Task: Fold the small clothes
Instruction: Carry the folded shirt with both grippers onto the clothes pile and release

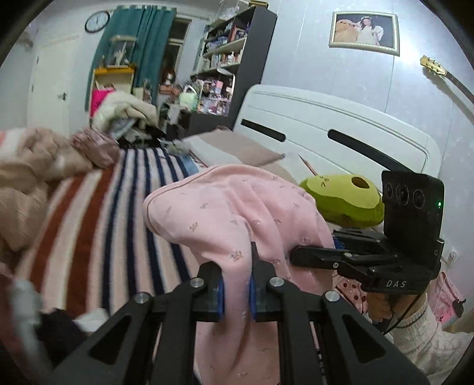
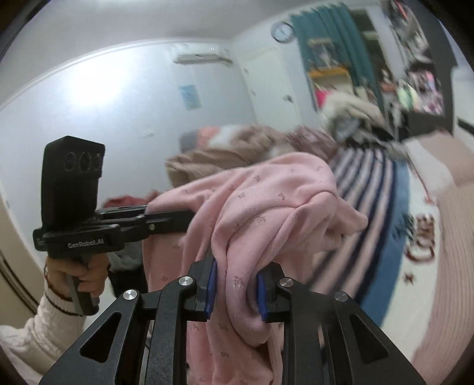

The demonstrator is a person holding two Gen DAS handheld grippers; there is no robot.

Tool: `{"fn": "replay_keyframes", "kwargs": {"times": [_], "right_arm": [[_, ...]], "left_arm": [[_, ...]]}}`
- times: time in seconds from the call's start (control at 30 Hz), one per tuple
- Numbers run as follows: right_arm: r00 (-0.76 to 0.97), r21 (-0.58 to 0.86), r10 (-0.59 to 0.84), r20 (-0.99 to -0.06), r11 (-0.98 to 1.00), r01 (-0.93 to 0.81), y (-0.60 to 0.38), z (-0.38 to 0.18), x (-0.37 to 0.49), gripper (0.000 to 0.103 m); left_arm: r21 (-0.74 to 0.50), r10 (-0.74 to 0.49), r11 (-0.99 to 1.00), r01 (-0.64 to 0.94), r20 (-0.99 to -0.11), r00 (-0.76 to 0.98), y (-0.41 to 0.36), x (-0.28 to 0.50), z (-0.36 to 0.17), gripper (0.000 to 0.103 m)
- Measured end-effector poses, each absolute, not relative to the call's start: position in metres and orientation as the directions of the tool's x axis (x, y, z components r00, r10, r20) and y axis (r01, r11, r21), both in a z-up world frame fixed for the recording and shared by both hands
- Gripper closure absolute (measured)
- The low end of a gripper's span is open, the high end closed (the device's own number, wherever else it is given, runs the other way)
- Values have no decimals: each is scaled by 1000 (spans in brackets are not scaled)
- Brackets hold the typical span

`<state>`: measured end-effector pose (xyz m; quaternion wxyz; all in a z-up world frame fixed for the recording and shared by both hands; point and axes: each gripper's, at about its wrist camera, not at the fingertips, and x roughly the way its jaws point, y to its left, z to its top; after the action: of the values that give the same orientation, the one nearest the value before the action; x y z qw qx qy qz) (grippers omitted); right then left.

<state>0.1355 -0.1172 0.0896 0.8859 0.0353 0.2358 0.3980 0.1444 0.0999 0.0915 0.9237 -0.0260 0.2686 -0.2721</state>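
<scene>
Pinching a fold of the pink garment [image 1: 225,207] between its blue pads [image 1: 219,299], the left gripper [image 1: 236,297] has its jaws drawn narrow on the cloth, which hangs down past them and bunches up in front. In the right wrist view the right gripper [image 2: 236,291] is likewise clamped on a thick roll of the same pink garment [image 2: 266,201] (small sprig print all over it), its blue pads [image 2: 211,288] pressed into either side of the fabric. Both grippers hold the garment lifted above the bed, close together, each pointing roughly toward the other; the left one appears side-on in the right view, gripped by a hand [image 2: 86,274] in a white knit sleeve. Below lies a striped blanket [image 1: 118,207] in pink, red-brown and navy. Just beyond the garment rests a green avocado plush [image 1: 346,198], near the white headboard [image 1: 326,130]. Heaped beige and pink clothes [image 1: 35,171] sit at the blanket's far side. Farther off stand a dark bookshelf [image 1: 237,59] crowded with small items, teal curtains [image 1: 136,44], a wall clock [image 1: 97,20] and a framed picture [image 1: 364,31]; a guitar neck [image 1: 444,77] leans along the wall.
</scene>
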Motion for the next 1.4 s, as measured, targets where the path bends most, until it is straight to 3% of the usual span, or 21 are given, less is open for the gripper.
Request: {"fn": "replay_keyframes", "kwargs": {"times": [0.3, 0.57, 0.77, 1.0, 1.2, 1.4], "right_arm": [[458, 175, 851, -257, 508, -844, -1, 164, 102, 87], [316, 147, 919, -237, 355, -923, 107, 199, 92, 87], [248, 162, 923, -293, 304, -939, 167, 190, 100, 87], [212, 218, 871, -444, 334, -917, 238, 142, 152, 87], [174, 296, 829, -531, 375, -878, 270, 96, 205, 85], [253, 225, 771, -584, 453, -862, 274, 71, 213, 84]], "left_arm": [[-18, -285, 952, 305, -411, 866, 207, 69, 191, 94], [-40, -148, 989, 144, -398, 905, 303, 28, 225, 94], [-99, -92, 994, 54, -431, 897, 364, 33, 204, 94], [-194, -76, 980, -36, -541, 838, 437, 83, 138, 93], [-253, -104, 966, -58, -585, 804, 471, 116, 98, 92], [-332, -185, 943, -21, -576, 797, 475, 136, 70, 90]]}}
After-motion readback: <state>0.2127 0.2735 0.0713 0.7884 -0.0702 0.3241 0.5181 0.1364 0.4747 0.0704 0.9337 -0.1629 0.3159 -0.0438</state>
